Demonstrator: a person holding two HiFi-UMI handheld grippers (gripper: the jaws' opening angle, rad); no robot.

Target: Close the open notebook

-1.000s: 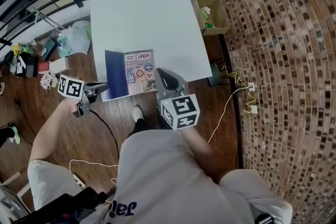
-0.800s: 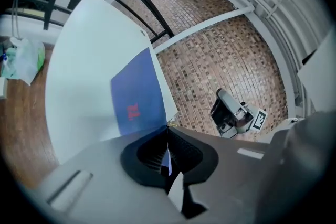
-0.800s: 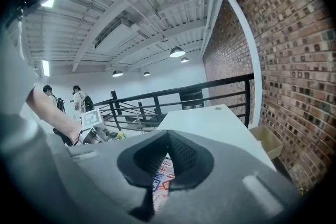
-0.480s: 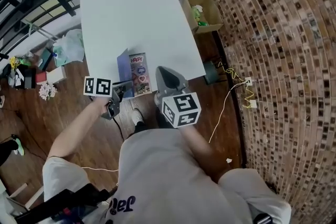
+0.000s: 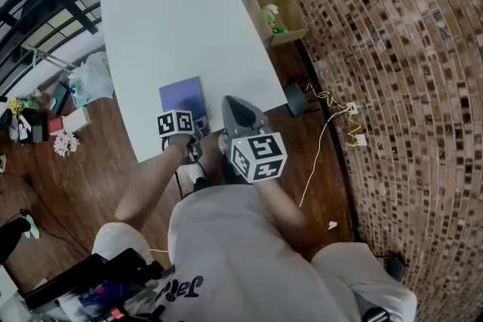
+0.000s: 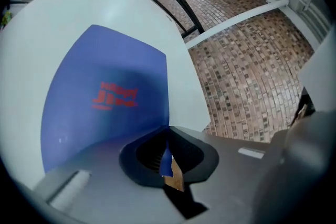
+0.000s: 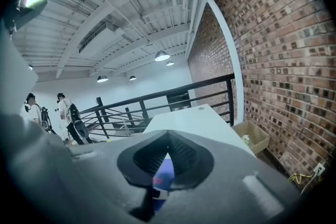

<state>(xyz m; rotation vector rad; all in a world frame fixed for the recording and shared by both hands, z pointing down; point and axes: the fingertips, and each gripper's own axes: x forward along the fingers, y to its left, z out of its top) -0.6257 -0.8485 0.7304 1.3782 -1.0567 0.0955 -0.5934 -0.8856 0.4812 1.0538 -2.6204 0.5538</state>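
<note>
The blue notebook (image 5: 181, 96) lies flat and shut, cover up, at the near edge of the white table (image 5: 166, 19), its long axis running away from the person. The left gripper (image 6: 168, 134) is at the notebook's near right corner, jaws pressed together on a sliver of the blue cover. Letting go and drawing straight back toward the person looks like all that remains. The right gripper (image 7: 168, 136), pressed together and empty, hangs just beside it, aimed out over the table.
</note>
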